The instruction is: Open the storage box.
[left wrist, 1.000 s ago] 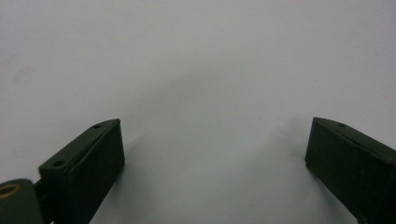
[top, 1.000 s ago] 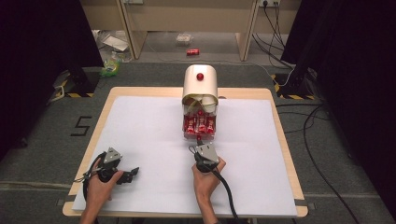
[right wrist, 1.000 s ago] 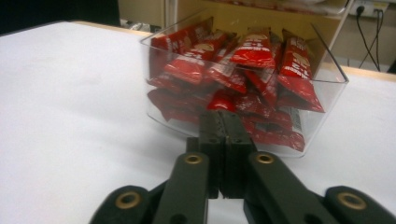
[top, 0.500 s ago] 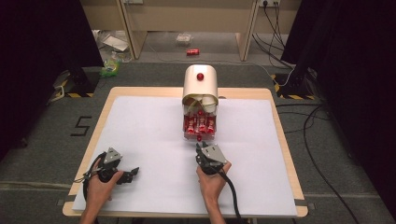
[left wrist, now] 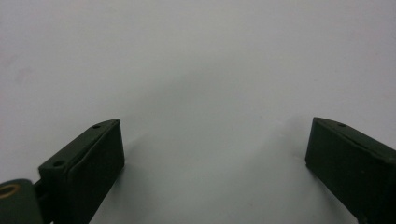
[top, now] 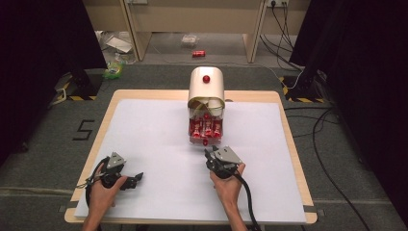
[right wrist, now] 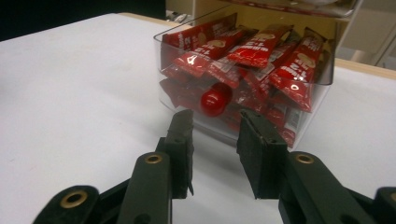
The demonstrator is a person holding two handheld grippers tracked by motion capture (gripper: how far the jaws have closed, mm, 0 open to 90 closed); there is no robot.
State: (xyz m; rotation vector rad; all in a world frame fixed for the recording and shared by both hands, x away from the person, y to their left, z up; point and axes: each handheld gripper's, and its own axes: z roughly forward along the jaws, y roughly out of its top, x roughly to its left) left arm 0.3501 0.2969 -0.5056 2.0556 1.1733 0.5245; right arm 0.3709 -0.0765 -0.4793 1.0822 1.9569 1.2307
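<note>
1. White-covered worktop [top: 154,144]: clear drawer [right wrist: 322,74] of red sachets [right wrist: 254,46] pulled out from cream dispenser [top: 206,86]
2. Right gripper [right wrist: 215,123]: released, just before drawer's red knob [right wrist: 215,99], nothing grasped
3. Left gripper [left wrist: 212,149]: released, idle

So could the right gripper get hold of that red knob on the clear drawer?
Probably yes: the right gripper is open just short of the red knob on the clear drawer, with nothing between them.

Left tool [top: 129,179] jaws wide apart; right tool [right wrist: 215,122] jaws parted.
</note>
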